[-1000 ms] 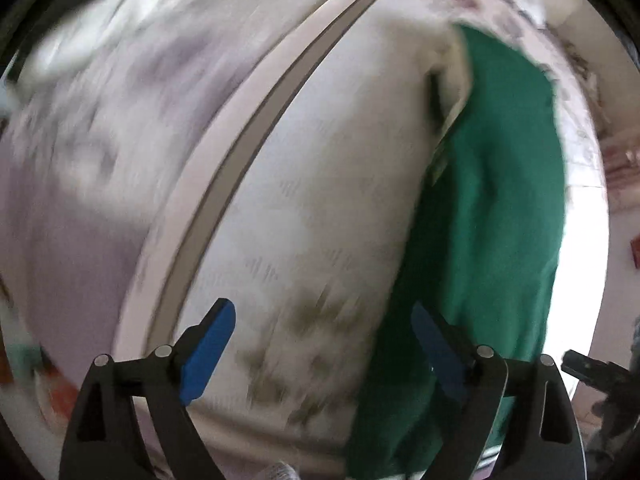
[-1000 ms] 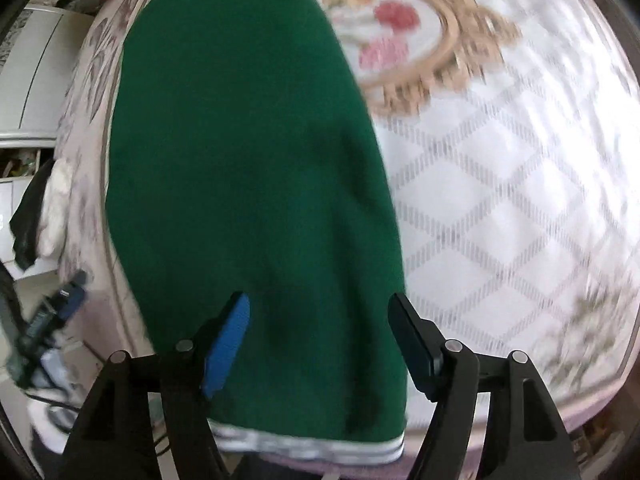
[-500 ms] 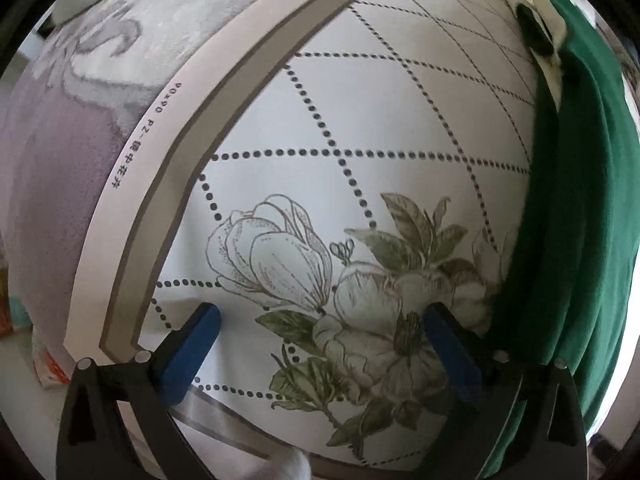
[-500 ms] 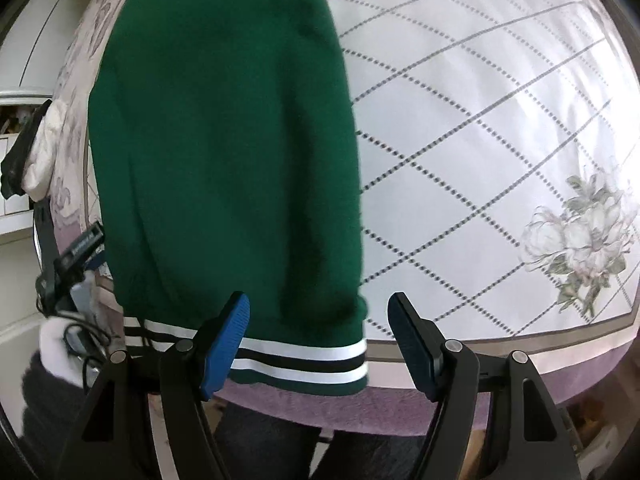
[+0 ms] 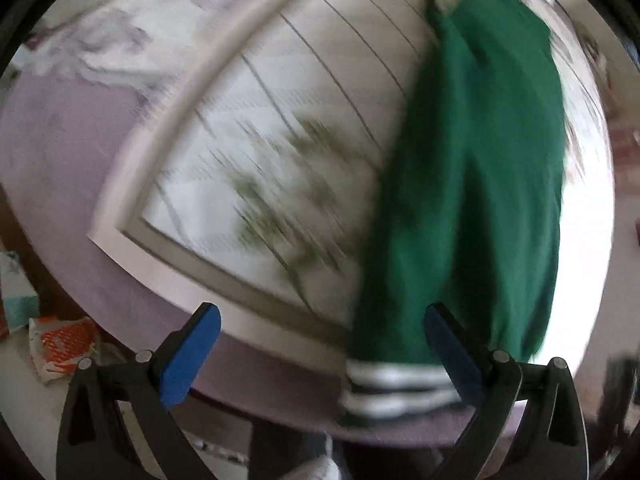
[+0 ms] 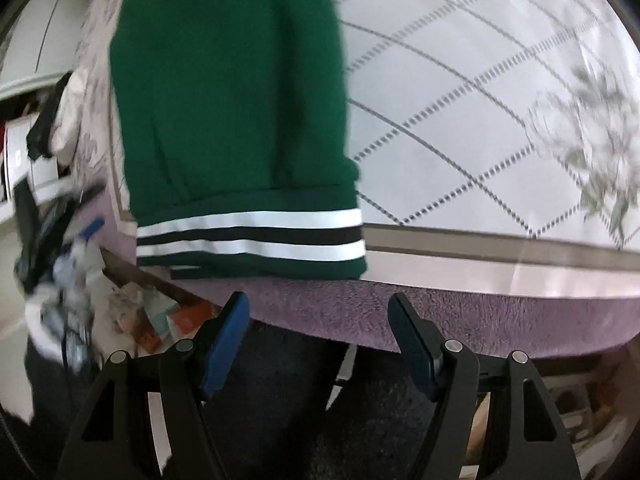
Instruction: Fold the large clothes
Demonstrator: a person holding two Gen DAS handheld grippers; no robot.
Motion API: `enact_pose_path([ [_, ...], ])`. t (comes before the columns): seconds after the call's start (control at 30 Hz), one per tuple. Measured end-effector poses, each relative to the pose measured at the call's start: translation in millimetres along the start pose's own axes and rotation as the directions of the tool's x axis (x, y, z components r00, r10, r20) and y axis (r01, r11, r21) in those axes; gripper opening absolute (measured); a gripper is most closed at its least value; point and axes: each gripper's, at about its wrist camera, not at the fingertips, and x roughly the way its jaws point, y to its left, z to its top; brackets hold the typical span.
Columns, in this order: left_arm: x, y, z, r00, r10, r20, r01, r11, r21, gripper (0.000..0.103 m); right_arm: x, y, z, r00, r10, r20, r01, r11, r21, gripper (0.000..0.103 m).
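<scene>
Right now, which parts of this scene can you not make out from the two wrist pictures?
- Left wrist view: motion blur smears the flower print on the white quilted bedspread.
- Right wrist view: the top edge cuts off the folded green knit garment with white stripes; its collar is unseen.
- Right wrist view: blur hides the cluttered items at left.

We see a bed [image 6: 460, 312] covered with a blanket [image 6: 460, 120]: white in the middle with a diamond grid and flower prints, then a beige band, then a purple fuzzy border at the near edge. A green garment [image 6: 232, 100] lies directly on it, long and narrow, and its striped hem [image 6: 248, 236] reaches the near edge.
</scene>
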Motion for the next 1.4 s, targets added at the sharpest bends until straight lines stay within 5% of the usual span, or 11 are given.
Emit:
enact_pose_path([
  [0.03,7.3,-4.6,-3.8,1.0,0.007,-0.021,-0.006,1.0,0.014,0.101,5.1,-6.1,1.7,1.0,0.016,0.009,-0.016,1.0,0.027,0.074],
  [0.13,35.0,-17.1,-15.6,0.995,-0.05,-0.085,0.053,0.998,0.034,0.03,23.3,-20.7,12.5,0.997,0.068,0.027,-0.07,0.994,0.087,0.074],
  [0.2,26.1,-24.7,-20.0,0.997,-0.058,-0.041,0.06,0.998,0.029,0.018,34.5,-16.3,26.1,0.993,0.105,0.052,-0.111,0.987,0.119,0.072],
  [0.27,9.0,-30.2,-27.4,0.998,-0.063,-0.007,0.064,0.997,0.038,0.008,36.9,-20.3,27.6,0.991,0.1,0.091,-0.113,0.983,0.146,0.031],
  [0.37,-23.2,-30.3,-41.7,0.994,-0.099,0.046,0.098,0.995,0.032,0.007,38.8,-20.4,20.4,0.986,0.077,0.151,-0.105,0.976,0.188,0.011],
  [0.6,40.2,3.5,-50.7,0.999,-0.021,-0.043,0.023,0.999,0.038,0.007,34.0,-23.4,11.7,0.985,-0.01,0.173,-0.028,0.976,0.216,0.007],
  [0.77,38.1,21.5,-43.4,0.995,-0.085,-0.06,0.086,0.996,0.02,0.009,41.1,-11.1,21.6,0.998,-0.019,0.062,0.012,0.993,0.117,0.011],
  [0.83,24.2,28.3,-39.9,0.988,-0.142,-0.057,0.141,0.99,-0.018,0.013,34.6,-14.2,24.9,0.998,0.041,0.04,-0.044,0.994,0.097,0.02],
  [0.93,11.4,46.1,-31.6,0.969,-0.246,-0.026,0.244,0.966,-0.081,0.021,27.1,-27.5,31.8,0.99,0.123,0.072,-0.129,0.988,0.087,0.07],
  [1.17,41.5,46.5,14.8,0.929,-0.37,-0.003,0.369,0.929,-0.038,0.05,58.9,-44.8,69.4,0.921,0.385,0.059,-0.389,0.916,0.1,0.076],
  [1.4,51.1,12.9,29.2,0.938,-0.347,0.004,0.345,0.933,0.104,0.054,93.5,-20.6,91.2,0.835,0.55,-0.017,-0.545,0.832,0.106,0.075],
])
